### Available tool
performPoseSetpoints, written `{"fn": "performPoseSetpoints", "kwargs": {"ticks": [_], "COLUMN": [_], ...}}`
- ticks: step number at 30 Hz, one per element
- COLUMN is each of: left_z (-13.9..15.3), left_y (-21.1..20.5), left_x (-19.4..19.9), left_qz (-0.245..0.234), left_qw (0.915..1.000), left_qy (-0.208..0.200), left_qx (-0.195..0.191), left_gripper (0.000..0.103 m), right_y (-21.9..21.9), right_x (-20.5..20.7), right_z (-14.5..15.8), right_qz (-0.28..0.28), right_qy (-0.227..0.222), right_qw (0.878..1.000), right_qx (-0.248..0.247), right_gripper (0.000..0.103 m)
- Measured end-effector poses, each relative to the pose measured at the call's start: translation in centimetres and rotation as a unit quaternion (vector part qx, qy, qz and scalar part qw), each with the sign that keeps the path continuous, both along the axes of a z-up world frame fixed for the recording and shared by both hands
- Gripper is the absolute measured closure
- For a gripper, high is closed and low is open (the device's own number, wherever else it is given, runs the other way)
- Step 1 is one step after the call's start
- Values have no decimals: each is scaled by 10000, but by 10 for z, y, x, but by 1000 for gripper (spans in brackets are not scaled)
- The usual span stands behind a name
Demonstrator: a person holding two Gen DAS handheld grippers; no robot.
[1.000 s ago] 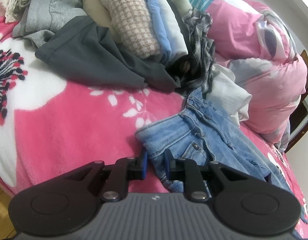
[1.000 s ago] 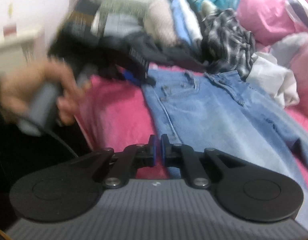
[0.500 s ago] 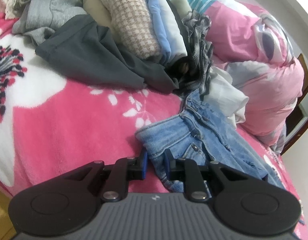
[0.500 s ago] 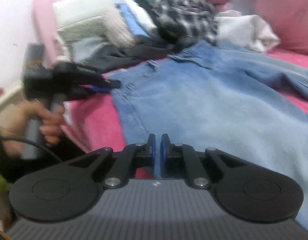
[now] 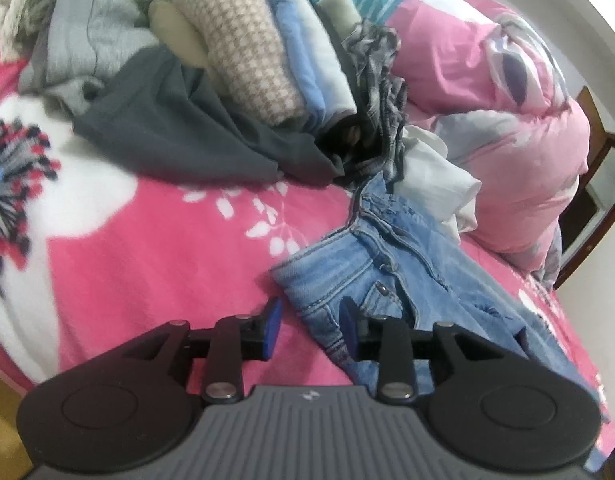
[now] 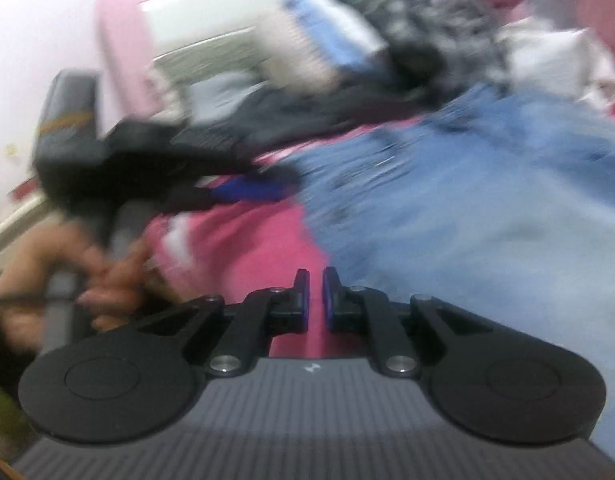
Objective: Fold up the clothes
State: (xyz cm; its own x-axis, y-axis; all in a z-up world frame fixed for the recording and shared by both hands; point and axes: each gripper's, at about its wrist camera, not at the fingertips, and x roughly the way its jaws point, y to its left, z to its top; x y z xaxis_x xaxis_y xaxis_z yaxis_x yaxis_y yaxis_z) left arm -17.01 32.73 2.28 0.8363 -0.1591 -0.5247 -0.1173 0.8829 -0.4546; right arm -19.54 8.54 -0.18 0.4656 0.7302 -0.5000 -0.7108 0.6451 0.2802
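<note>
Currently your left gripper (image 5: 309, 322) sits low over the pink floral blanket (image 5: 147, 248), jaws parted and just having been opening. The corner of the jeans' (image 5: 387, 264) waistband lies in the gap; the right pad is against or just at the denim, the left pad stands clear of it, so nothing is pinched.

Jeans: light blue denim, waistband end nearest you, fly and button showing, legs running off to the lower right across the blanket. Top of the waistband reaches up to a plaid garment (image 5: 377, 92) and a white cloth (image 5: 435, 172) beside it.

Behind them, a stack of folded clothes (image 5: 267, 48), with a checked beige piece foremost. A dark grey garment (image 5: 179, 132) is spread loose in front of the stack, on the blanket. A pink quilt (image 5: 519, 132) is bunched at the right.

Your right gripper (image 6: 315, 294), in its own heavily blurred view, has its blue pads nearly together with only a thin slit between, nothing in it. It points at the blanket just beside the left edge of the denim (image 6: 467, 208).

That same view shows your left hand (image 6: 47, 280) around the other tool's handle, its blue-tipped fingers (image 6: 243, 192) at the near edge of the jeans; blur hides whether they touch.
</note>
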Motion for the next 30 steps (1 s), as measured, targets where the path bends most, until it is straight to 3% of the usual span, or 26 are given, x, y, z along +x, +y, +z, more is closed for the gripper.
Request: {"fn": "performPoseSetpoints", "kwargs": {"ticks": [3,6,9,10,15,16,19,21,23,26,28,30], "left_z": [12,23,32,33,36,36,37,35,28,15,9,9], "left_y": [-6,-14,-26,-33,-77,-88,-122,-144,-161,-171,-171,-170], "left_x": [-10,-18,-22,-21,-12,-9,-1,5,10,19,21,20], "left_qz": [-33,-49,-152,-253,-935,-1110,-1658,-1991,-2153,-2151,-2112,-2131], "left_qw": [9994,9978,9957,9954,9910,9891,9802,9726,9685,9683,9689,9688], "left_qy": [-94,-218,-342,-358,-333,-310,-257,-253,-191,55,135,130], "left_qx": [331,628,847,853,895,921,1051,1175,1240,1273,1285,1263], "left_gripper": [66,66,66,66,66,65,63,60,59,60,60,60], "right_y": [-23,-80,-123,-131,-135,-138,-169,-203,-229,-236,-238,-245], "right_x": [-8,-3,0,-3,-61,-68,-64,-52,-49,-74,-96,-107], "right_z": [17,33,25,15,2,5,18,22,14,-9,-10,-3], "right_qz": [-236,-1167,-1754,-1764,-892,-871,-1595,-2199,-2612,-2542,-2305,-2390], "right_qy": [-157,-208,54,304,595,487,-54,-11,76,417,601,514], "right_qw": [9993,9913,9827,9825,9923,9934,9851,9707,9608,9615,9651,9656], "right_qx": [236,572,592,517,623,571,637,970,930,962,1083,891], "right_gripper": [96,96,95,96,95,95,95,95,95,95,95,94]}}
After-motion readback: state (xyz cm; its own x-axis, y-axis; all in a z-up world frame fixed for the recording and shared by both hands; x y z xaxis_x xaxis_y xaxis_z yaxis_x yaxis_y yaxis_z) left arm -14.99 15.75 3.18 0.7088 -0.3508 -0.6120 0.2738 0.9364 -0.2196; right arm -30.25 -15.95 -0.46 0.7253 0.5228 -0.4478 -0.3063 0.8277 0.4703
